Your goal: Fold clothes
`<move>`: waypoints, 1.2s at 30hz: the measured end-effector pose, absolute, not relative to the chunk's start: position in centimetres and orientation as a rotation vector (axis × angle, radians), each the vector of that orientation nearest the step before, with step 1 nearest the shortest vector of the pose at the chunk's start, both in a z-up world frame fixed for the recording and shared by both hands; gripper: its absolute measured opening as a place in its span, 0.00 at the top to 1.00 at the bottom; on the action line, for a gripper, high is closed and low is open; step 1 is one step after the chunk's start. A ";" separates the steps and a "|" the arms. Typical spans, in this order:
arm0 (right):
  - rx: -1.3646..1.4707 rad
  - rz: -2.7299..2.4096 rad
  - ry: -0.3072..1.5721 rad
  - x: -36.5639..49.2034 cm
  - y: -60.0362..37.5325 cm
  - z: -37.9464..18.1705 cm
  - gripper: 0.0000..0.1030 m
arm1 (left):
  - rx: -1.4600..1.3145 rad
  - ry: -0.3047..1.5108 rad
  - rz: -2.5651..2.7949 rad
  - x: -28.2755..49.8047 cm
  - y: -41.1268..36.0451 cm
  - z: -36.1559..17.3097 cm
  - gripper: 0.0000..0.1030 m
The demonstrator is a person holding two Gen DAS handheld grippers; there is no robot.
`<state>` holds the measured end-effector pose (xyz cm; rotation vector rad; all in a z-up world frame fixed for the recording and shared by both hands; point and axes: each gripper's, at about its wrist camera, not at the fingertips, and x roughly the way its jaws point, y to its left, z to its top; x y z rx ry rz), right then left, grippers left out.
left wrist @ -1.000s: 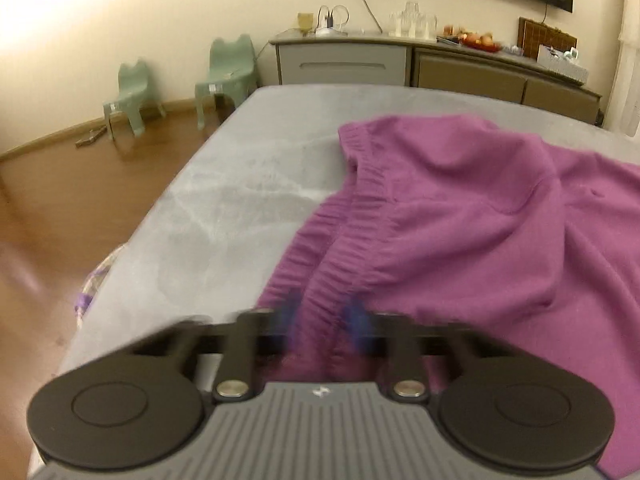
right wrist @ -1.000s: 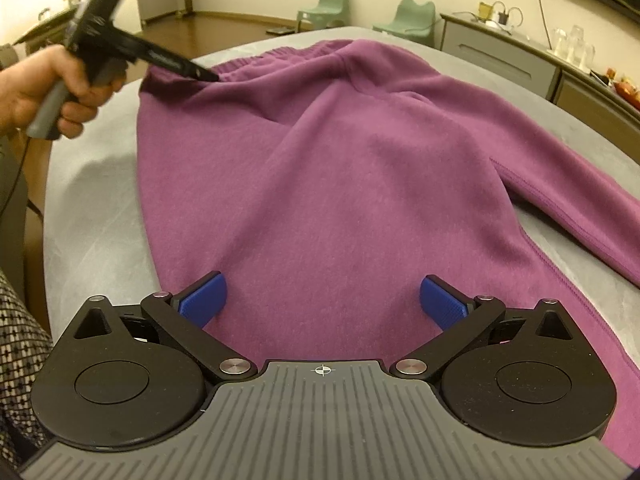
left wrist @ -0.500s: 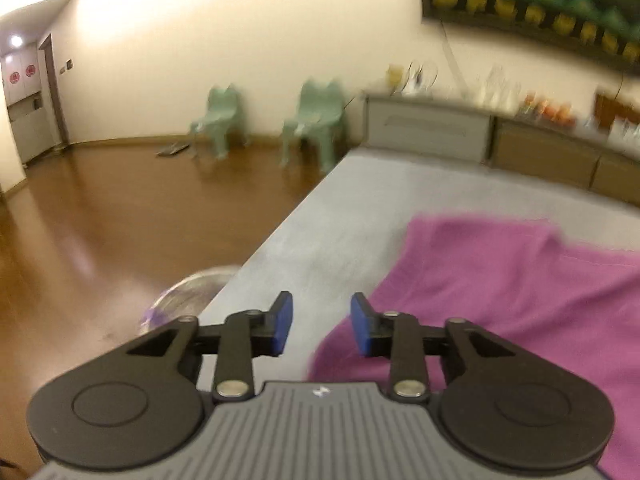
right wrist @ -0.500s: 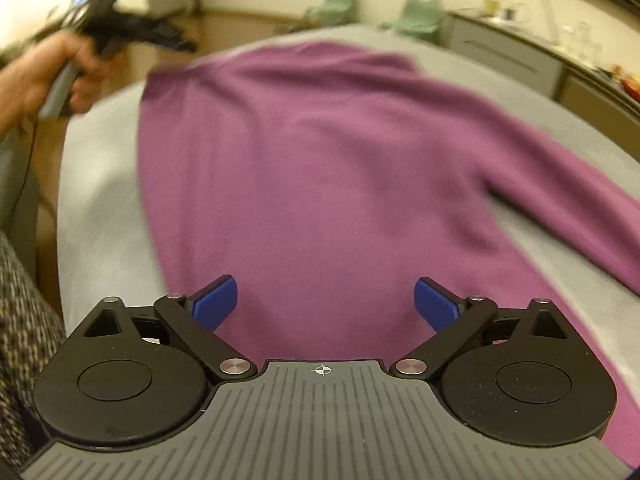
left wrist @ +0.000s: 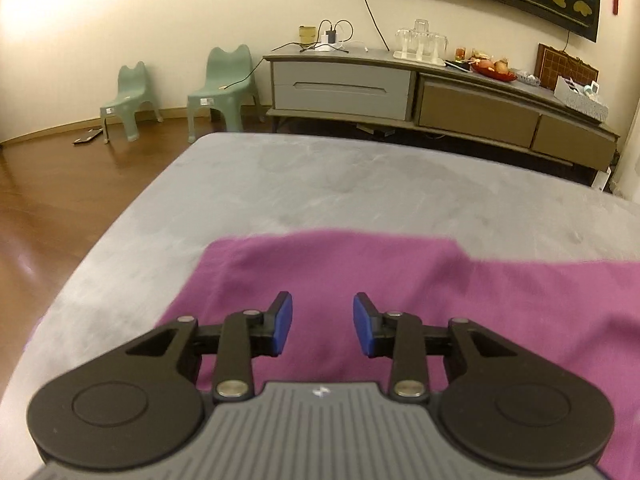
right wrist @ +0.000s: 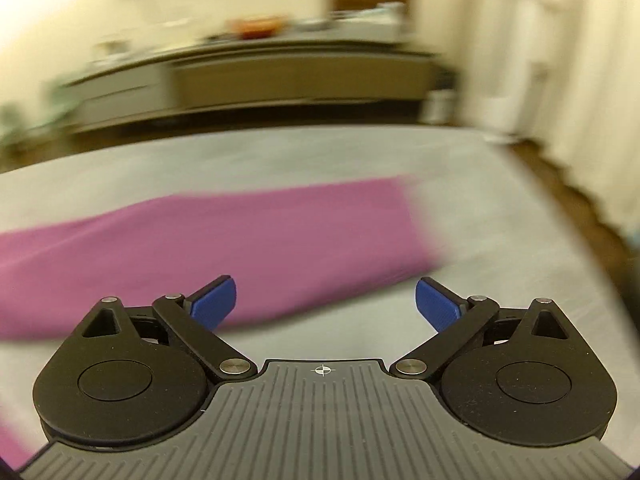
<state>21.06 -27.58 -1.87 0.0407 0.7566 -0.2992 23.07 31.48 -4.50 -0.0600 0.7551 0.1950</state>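
A purple sweater [left wrist: 400, 280] lies spread flat on the grey table [left wrist: 300, 184]. In the left wrist view its straight edge runs across the middle, and my left gripper [left wrist: 322, 322] hovers open just above the cloth with nothing between its blue pads. The right wrist view is blurred by motion. There a long purple sleeve [right wrist: 240, 232] stretches from the left to an end near the centre right. My right gripper [right wrist: 325, 304] is wide open above the sleeve's near edge, its left pad over the cloth and its right pad over bare table.
The table's left edge [left wrist: 100, 240] drops to a wooden floor [left wrist: 48, 200]. Two green child chairs [left wrist: 180, 88] stand by the far wall. A long low sideboard [left wrist: 420, 92] with glasses and fruit runs behind the table. A white curtain [right wrist: 560, 60] hangs at the right.
My left gripper let go of the sweater's ribbed hem, opened and swung over the flattened cloth. My right gripper stayed open and swept right, from the sweater's body to its sleeve.
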 end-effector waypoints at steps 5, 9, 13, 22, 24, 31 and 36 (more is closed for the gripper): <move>0.042 -0.296 0.734 27.1 -33.1 -3.5 0.04 | -0.051 0.802 0.199 27.3 31.0 -6.0 0.66; 0.021 -0.208 0.769 31.1 -34.3 -5.9 0.17 | -0.025 0.839 0.215 29.6 30.9 -7.3 0.64; 0.035 -0.086 0.796 32.3 -34.3 -6.0 0.95 | 0.040 0.834 0.357 31.5 31.3 -7.5 0.75; -0.268 -0.400 0.792 33.4 -32.8 -6.6 0.45 | -0.084 0.743 0.520 29.6 33.6 -5.0 0.80; -0.243 -0.375 0.742 31.1 -31.3 -5.5 0.34 | -0.103 0.724 0.468 28.1 33.3 -3.3 0.77; -0.186 -0.117 0.747 24.5 -25.2 -5.5 0.23 | 0.064 0.892 0.231 23.0 29.7 -5.7 0.70; -0.093 -0.201 0.809 22.8 -26.7 -6.8 0.20 | 0.056 0.905 0.374 18.6 31.8 -6.7 0.62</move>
